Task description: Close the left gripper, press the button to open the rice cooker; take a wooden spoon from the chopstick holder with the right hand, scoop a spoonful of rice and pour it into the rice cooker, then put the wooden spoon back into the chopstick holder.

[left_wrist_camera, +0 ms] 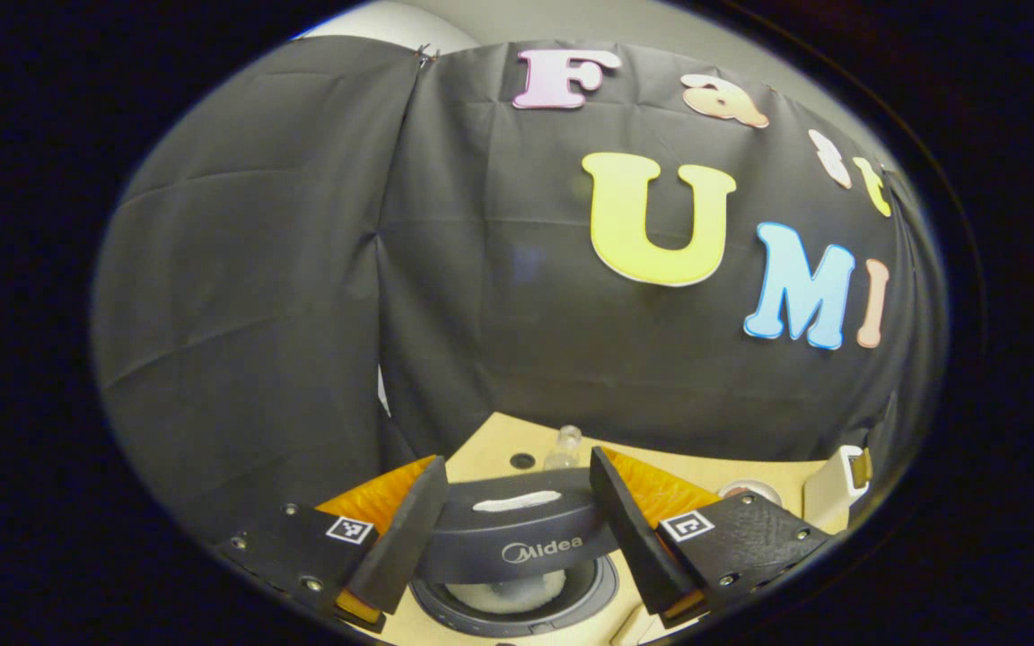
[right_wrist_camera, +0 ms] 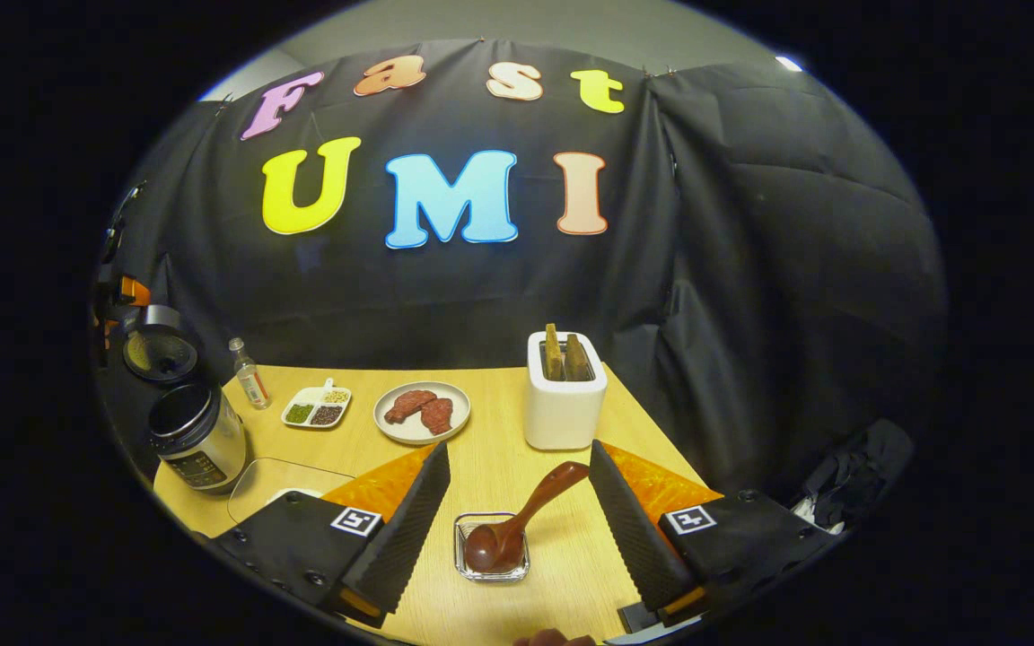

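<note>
In the left gripper view, my left gripper (left_wrist_camera: 517,529) is open and hovers over the rice cooker (left_wrist_camera: 517,597). The cooker's dark lid (left_wrist_camera: 517,529) stands raised between the fingers, and something white lies in the pot below. In the right gripper view the same rice cooker (right_wrist_camera: 196,437) stands at the table's left with its lid (right_wrist_camera: 158,352) up. My right gripper (right_wrist_camera: 517,525) is open. Between and beyond its fingers a wooden spoon (right_wrist_camera: 517,520) rests with its bowl in a small square glass holder (right_wrist_camera: 492,549), its handle slanting up to the right. Neither finger touches the spoon.
A white toaster (right_wrist_camera: 565,404) with two slices stands behind the spoon. Left of it are a plate of meat (right_wrist_camera: 421,413), a divided dish of grains (right_wrist_camera: 318,408) and a small bottle (right_wrist_camera: 250,372). A clear tray (right_wrist_camera: 288,480) lies beside the cooker. A hand (right_wrist_camera: 553,639) shows at the bottom edge.
</note>
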Demonstrator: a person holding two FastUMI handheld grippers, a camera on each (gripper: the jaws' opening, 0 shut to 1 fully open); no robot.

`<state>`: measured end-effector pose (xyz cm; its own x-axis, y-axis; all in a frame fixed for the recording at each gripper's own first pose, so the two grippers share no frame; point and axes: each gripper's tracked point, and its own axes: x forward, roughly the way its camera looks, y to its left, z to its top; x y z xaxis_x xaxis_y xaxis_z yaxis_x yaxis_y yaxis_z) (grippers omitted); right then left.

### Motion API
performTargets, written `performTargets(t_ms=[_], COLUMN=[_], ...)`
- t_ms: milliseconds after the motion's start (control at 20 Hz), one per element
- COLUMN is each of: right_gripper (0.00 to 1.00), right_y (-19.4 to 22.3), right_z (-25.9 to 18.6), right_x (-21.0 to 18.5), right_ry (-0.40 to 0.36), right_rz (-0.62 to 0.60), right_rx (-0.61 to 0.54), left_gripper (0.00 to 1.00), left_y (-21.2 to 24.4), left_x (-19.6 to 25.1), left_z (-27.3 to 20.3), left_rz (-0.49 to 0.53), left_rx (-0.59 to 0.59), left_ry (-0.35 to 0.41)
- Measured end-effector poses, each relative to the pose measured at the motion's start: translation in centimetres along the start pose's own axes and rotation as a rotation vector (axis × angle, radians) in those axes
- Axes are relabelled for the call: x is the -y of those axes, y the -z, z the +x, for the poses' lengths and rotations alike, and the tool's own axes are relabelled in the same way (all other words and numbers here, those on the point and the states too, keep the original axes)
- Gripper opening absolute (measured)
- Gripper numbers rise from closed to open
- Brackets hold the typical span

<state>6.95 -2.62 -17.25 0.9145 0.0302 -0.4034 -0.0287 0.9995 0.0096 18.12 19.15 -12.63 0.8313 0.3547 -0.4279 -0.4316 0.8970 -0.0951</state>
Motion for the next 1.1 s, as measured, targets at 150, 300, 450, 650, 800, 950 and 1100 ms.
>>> performTargets(t_ms=[150, 300, 450, 650, 800, 950, 1100], right_gripper=[0.99, 0.99, 0.99, 0.99, 0.99, 0.99, 0.99], right_y=[0.2, 0.9, 1.3, 1.8, 2.2, 2.5, 2.9], right_z=[0.4, 0.6, 0.6, 0.4, 0.3, 0.2, 0.1], right_x=[0.0, 0.4, 0.9, 1.6, 2.0, 2.6, 3.0], right_ry=[-0.022, -0.03, -0.025, -0.014, -0.007, 0.0, -0.001], right_rz=[-0.022, -0.022, -0.018, -0.028, -0.028, -0.023, -0.023], right_rx=[-0.004, -0.021, -0.03, -0.037, -0.04, -0.045, -0.051], left_gripper=[1.0, 0.99, 1.0, 1.0, 1.0, 1.0, 1.0], left_y=[3.8, 7.2, 9.7, 13.8, 16.2, 16.6, 16.8], left_x=[0.8, 1.2, 1.4, 1.8, 1.8, 1.9, 1.7], left_z=[-0.9, -1.8, -2.1, -2.1, -1.8, -1.9, -2.3], left_rz=[-0.006, -0.001, 0.025, 0.067, 0.093, 0.1, 0.096], left_rx=[-0.051, -0.089, -0.12, -0.187, -0.22, -0.21, -0.208], left_ry=[0.001, -0.006, -0.014, -0.022, -0.031, -0.043, -0.046])
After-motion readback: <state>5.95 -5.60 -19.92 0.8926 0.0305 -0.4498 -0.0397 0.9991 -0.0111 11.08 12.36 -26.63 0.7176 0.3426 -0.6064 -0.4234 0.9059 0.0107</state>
